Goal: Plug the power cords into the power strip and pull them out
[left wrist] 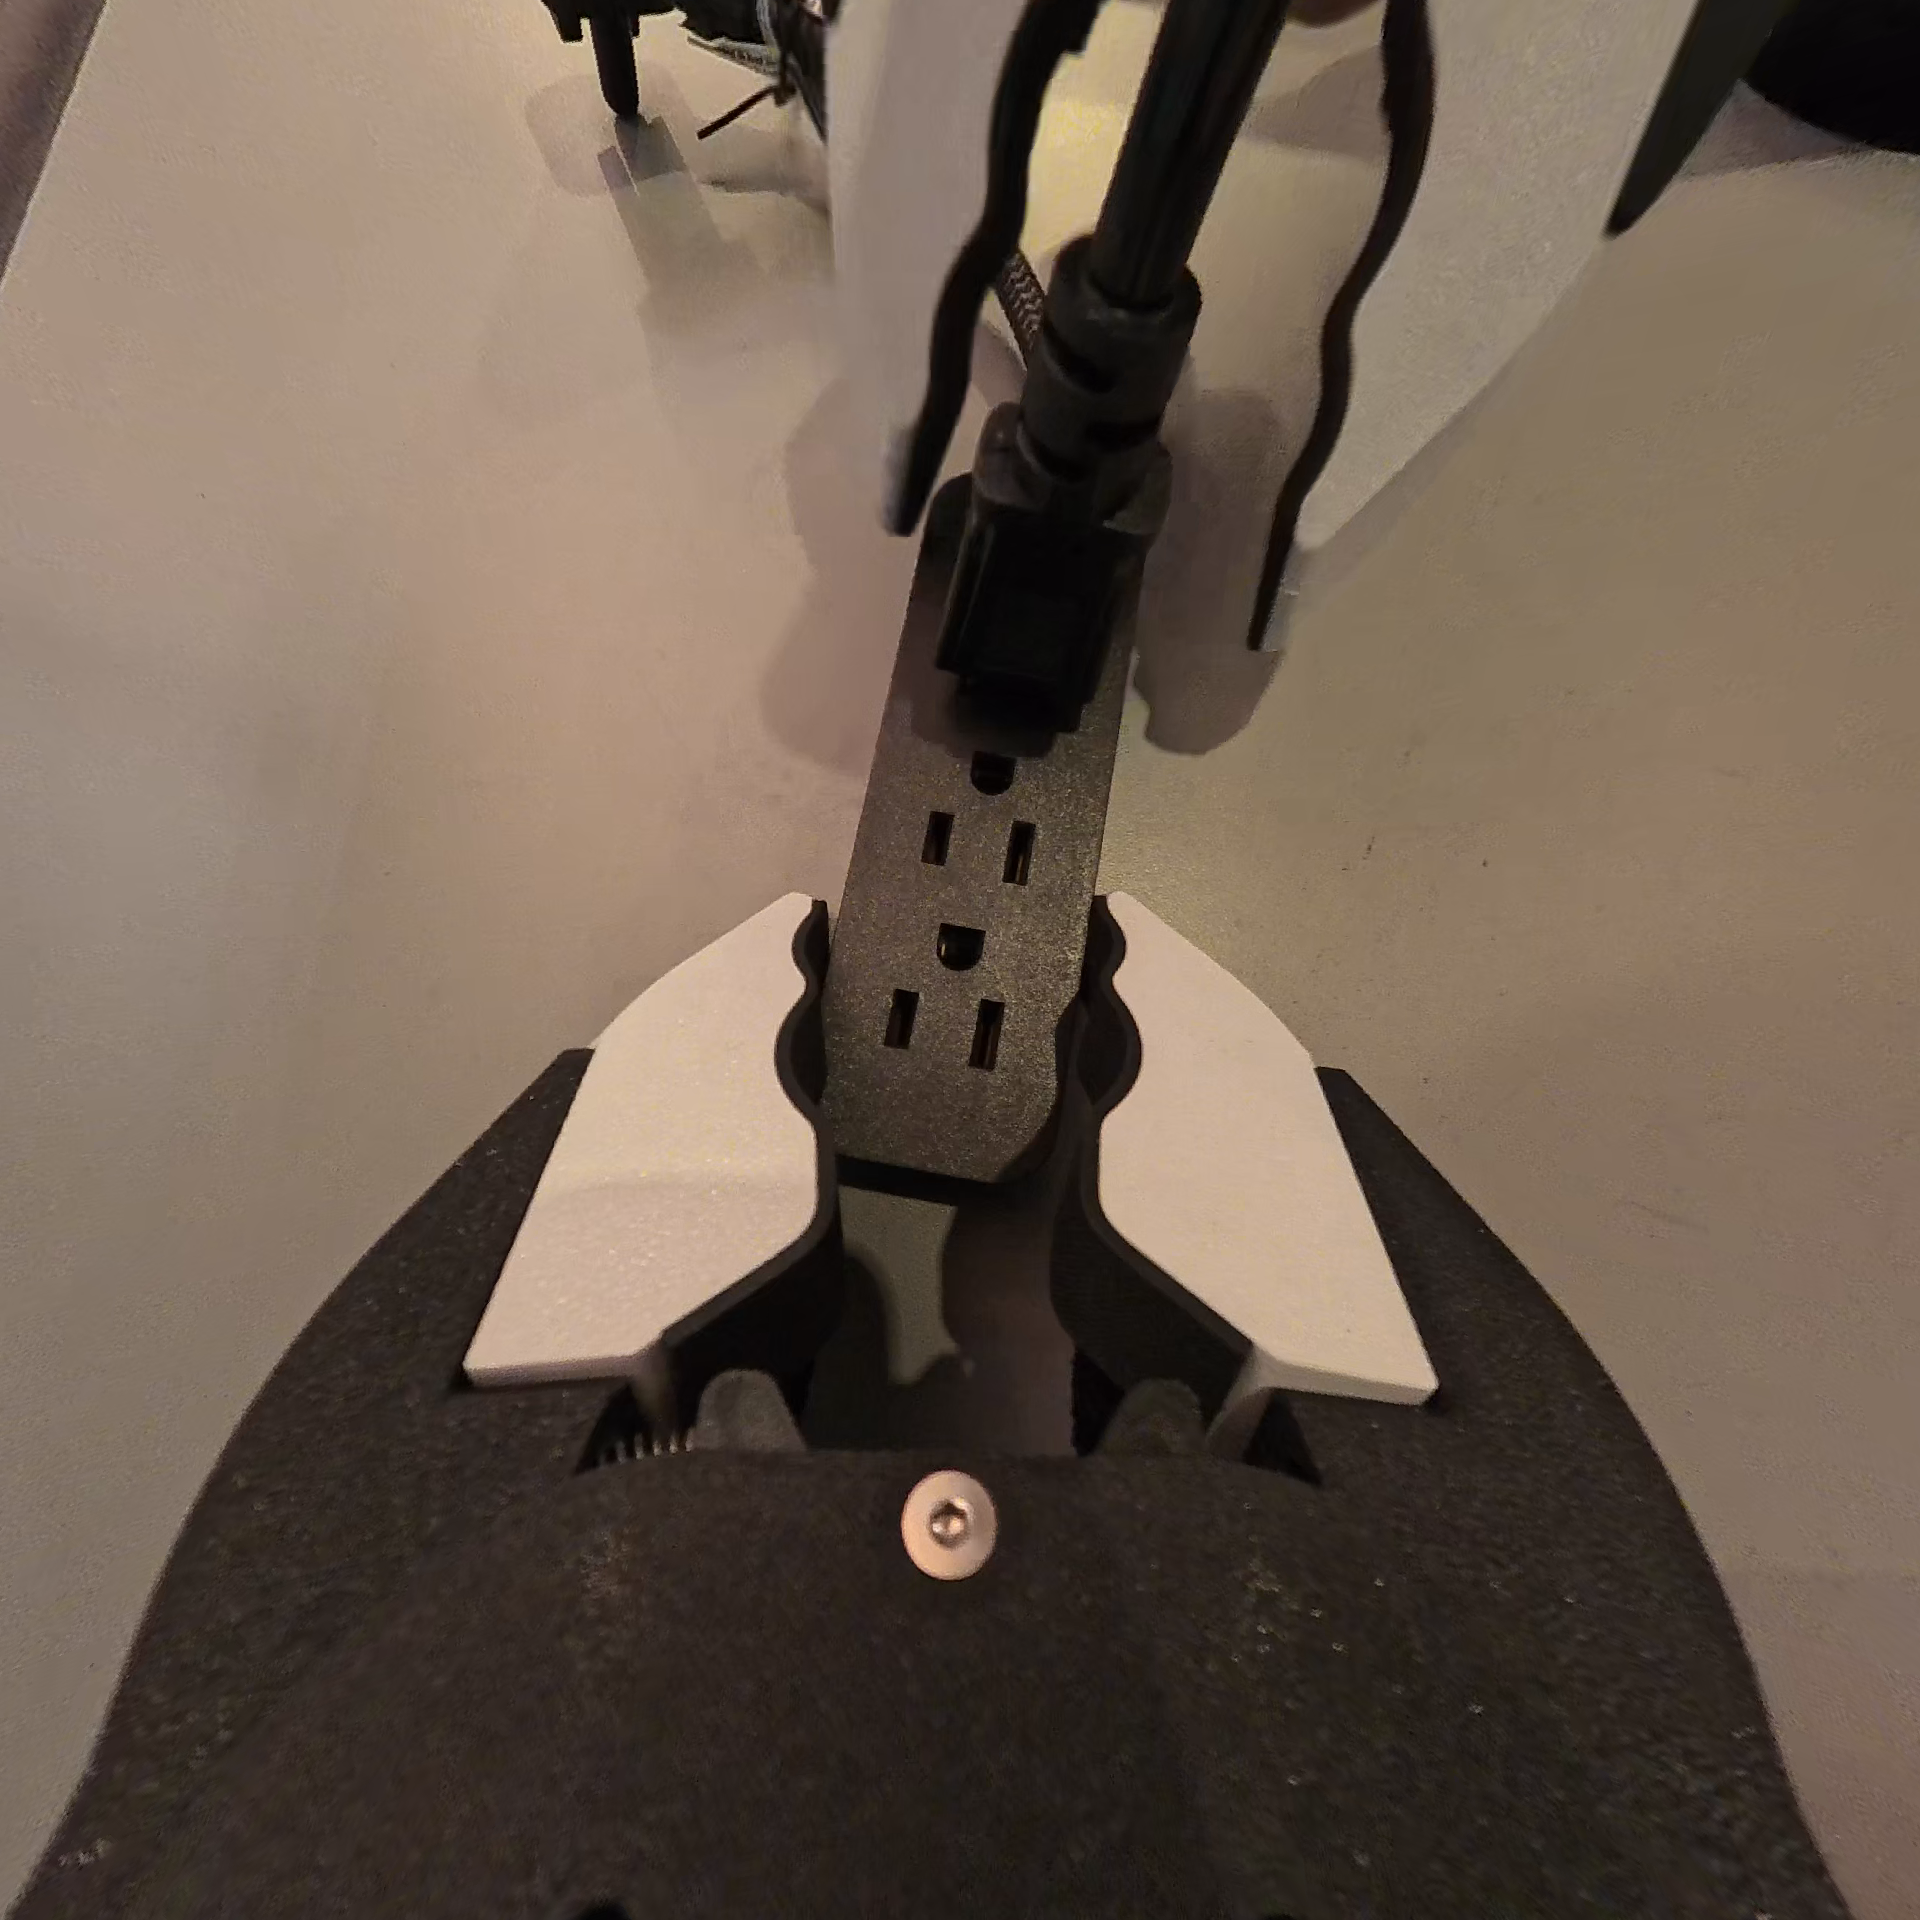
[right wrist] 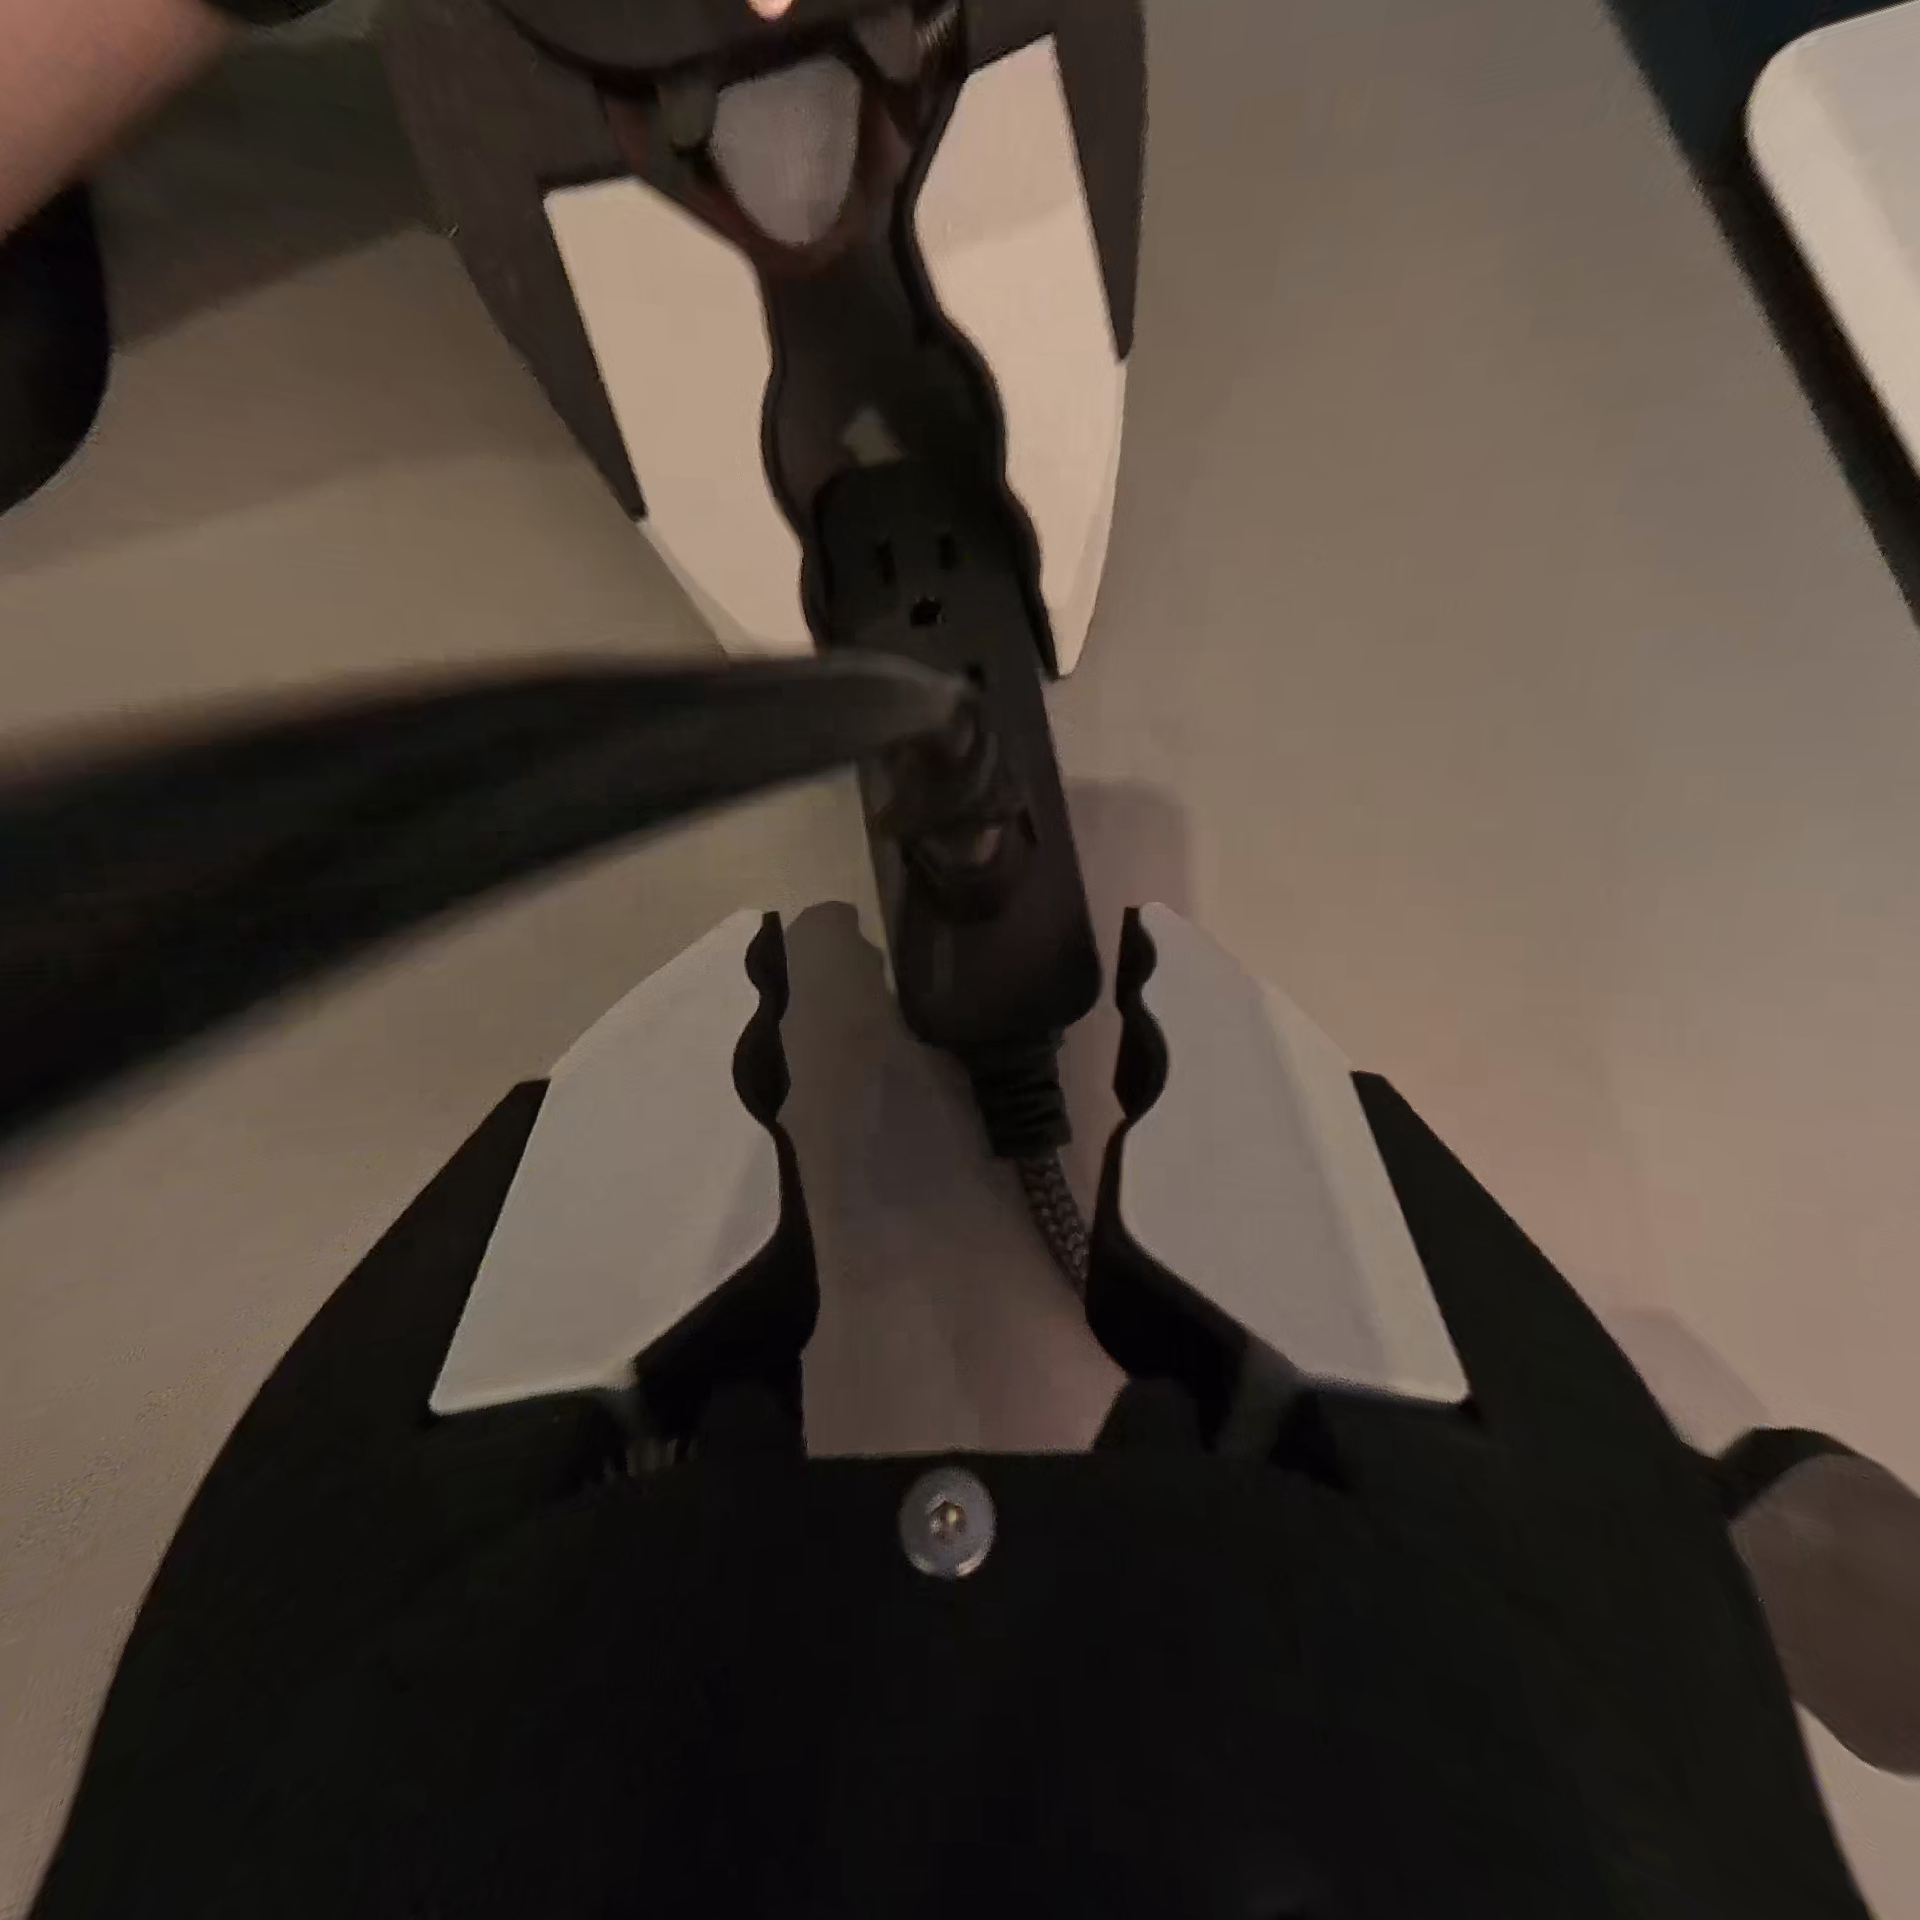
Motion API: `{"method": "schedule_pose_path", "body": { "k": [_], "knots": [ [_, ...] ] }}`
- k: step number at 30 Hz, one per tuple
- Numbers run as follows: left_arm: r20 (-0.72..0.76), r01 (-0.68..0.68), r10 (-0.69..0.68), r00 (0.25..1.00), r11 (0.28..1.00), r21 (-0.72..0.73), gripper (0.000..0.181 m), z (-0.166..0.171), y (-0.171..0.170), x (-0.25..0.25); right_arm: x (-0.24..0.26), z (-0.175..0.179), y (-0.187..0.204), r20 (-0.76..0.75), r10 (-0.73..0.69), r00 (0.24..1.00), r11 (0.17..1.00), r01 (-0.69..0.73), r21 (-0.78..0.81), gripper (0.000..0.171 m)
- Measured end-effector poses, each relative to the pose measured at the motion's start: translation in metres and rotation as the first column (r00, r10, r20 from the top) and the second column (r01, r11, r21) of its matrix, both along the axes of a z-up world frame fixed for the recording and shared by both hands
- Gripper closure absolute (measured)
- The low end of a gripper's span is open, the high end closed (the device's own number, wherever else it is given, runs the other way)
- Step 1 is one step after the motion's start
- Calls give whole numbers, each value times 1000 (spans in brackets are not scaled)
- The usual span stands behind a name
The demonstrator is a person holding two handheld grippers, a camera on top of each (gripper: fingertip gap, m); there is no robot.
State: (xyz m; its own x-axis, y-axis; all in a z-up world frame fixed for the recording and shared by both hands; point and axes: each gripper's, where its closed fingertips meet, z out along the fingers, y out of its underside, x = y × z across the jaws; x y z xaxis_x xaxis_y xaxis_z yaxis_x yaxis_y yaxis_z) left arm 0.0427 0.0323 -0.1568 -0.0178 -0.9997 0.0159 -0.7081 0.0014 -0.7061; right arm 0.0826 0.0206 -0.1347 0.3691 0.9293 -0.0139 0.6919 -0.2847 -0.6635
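On the pale table [left wrist: 312,727], a black power strip [left wrist: 966,966] lay gripped at one end.

The left gripper [left wrist: 956,1023] had its fingers clamped on the strip's near end, two empty outlets showing; a black plug [left wrist: 1029,613] sat in the next outlet, its cord [left wrist: 1174,145] rising away. The right gripper [right wrist: 951,1023] hovered at the strip's far, corded end, fingers apart, holding nothing.

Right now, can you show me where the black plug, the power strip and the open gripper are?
black plug [left wrist: 1023,613], left wrist view, on the plug's body.
power strip [left wrist: 961,940], left wrist view, on its top face between the sockets.
right gripper [right wrist: 951,940], right wrist view, midway between its spread fingertips.
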Motion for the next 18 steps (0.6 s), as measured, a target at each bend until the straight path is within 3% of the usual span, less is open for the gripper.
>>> {"method": "schedule_pose_path", "body": {
  "k": [4,9,14,18],
  "knots": [
    [0,0,0,1000,1000,-1,135,0,0,0,13,-19,2,29,-18,999,1000,19,-9,115],
    [1,2,-2,1000,1000,-2,135,0,0,0,7,-19,5,-53,-5,999,1000,4,-18,126],
    [12,15,-15,1000,999,-43,135,2,-5,0,3,-22,6,-74,44,996,999,-43,16,124],
    [102,3,9,995,993,-117,132,26,-5,2,3,-22,5,-72,72,995,997,-72,12,125]
  ]
}}
